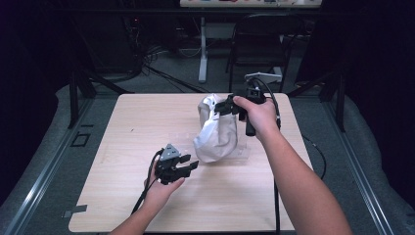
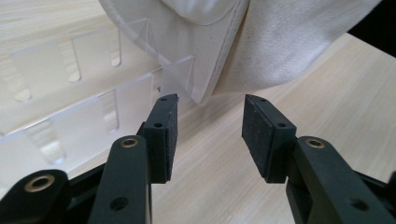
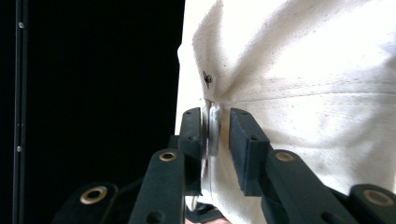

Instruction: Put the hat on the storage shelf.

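The right gripper (image 1: 226, 106) has a fold of the white canvas bag (image 1: 215, 132) between its jaws near the bag's top — the gap is narrow, and in the right gripper view (image 3: 215, 135) the left pad touches the cloth (image 3: 303, 93) while the right pad seems to stand just off it, so I cannot tell whether it truly pinches. The bag hangs down from there onto a clear acrylic rack (image 2: 84, 116) on the wooden table (image 1: 147, 122). The left gripper (image 1: 187, 165) sits low, just short of the bag's bottom edge — jaws apart, nothing between them (image 2: 210, 135), the canvas (image 2: 261, 51) just ahead of the tips.
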`<state>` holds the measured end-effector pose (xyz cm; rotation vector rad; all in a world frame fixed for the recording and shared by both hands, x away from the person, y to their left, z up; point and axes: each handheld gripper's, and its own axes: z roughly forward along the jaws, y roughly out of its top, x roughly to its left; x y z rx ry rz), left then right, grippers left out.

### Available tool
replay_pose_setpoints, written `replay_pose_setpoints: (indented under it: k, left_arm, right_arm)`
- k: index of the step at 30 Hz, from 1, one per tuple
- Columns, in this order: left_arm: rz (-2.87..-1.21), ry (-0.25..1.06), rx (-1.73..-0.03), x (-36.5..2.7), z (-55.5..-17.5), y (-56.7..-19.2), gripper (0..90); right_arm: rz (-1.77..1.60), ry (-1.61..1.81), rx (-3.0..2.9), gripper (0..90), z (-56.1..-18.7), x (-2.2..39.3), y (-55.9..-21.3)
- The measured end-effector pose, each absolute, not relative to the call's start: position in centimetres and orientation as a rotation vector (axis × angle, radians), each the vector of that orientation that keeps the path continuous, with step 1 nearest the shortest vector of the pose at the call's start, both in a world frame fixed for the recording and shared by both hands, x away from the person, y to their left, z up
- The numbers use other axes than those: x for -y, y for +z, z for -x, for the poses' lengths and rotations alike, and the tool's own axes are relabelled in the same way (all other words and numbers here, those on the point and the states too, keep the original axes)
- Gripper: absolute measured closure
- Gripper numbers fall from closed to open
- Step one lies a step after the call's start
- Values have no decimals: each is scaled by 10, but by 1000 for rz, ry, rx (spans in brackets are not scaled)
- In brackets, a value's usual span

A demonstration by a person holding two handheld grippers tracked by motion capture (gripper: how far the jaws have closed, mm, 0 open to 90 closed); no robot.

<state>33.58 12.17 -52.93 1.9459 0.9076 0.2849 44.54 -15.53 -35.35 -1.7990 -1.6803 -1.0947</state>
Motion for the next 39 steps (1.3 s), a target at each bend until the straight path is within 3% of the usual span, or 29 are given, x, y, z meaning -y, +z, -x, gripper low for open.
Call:
replay_pose_setpoints:
  k: [20,31,39]
  left_arm:
    - [-1899,329,-1023,-197,-324,-536,526]
    - [-1882,355,-1072,-211,-328,-543,510]
    - [-1876,361,-1099,-215,-331,-547,506]
  right_arm:
    - [1836,-1100,1770,629,-425,188,-339]
    - [1879,-1134,1802,551,-417,204,-339]
    - [1876,-1159,1928,434,-407,211,-350]
